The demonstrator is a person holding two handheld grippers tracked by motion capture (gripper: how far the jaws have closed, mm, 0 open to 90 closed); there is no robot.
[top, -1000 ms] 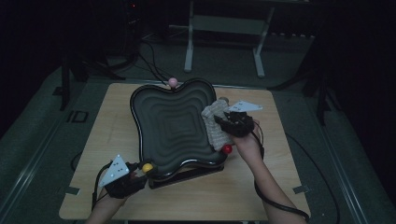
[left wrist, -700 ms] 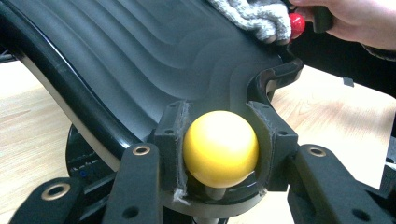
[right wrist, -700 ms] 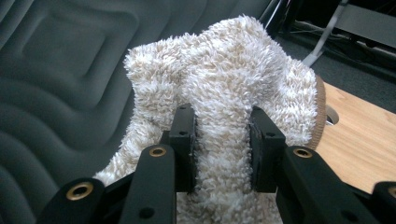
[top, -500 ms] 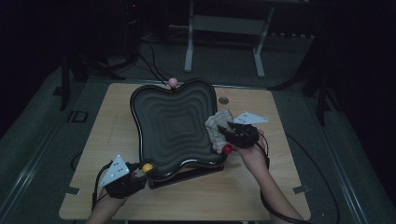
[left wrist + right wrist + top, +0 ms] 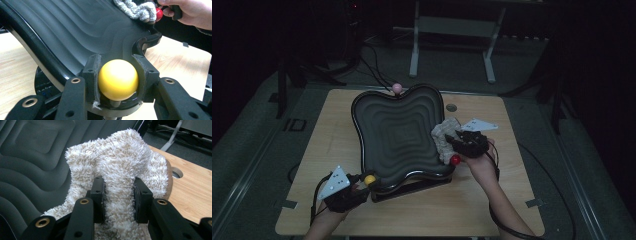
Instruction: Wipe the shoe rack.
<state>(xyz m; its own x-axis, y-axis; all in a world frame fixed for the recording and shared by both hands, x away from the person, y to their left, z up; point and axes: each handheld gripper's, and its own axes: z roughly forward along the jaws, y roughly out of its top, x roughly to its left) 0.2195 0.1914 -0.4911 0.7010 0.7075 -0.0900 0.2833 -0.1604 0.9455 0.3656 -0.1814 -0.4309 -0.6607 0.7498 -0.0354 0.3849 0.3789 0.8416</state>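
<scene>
A black wavy-ribbed tray (image 5: 397,135) stands tilted on a black base, with ball knobs at its corners: yellow (image 5: 370,179), red (image 5: 455,160) and pink (image 5: 397,88). My left gripper (image 5: 362,186) is shut on the yellow knob (image 5: 118,79) at the tray's near left corner (image 5: 62,45). My right gripper (image 5: 452,141) is shut on a fluffy beige cloth (image 5: 443,137) that lies against the tray's right edge. In the right gripper view the jaws pinch a fold of the cloth (image 5: 120,170) over the ribbed tray surface (image 5: 32,152). The cloth (image 5: 136,8) and red knob (image 5: 159,13) show beside a hand.
The wooden table (image 5: 497,200) has a small round hole (image 5: 451,107) at the back right. A grey metal stand (image 5: 452,30) and cables lie on the dark floor behind the table.
My right gripper has drawn the cloth along the tray's right edge toward the near side, closer to the red knob. The left gripper has stayed on the yellow knob.
</scene>
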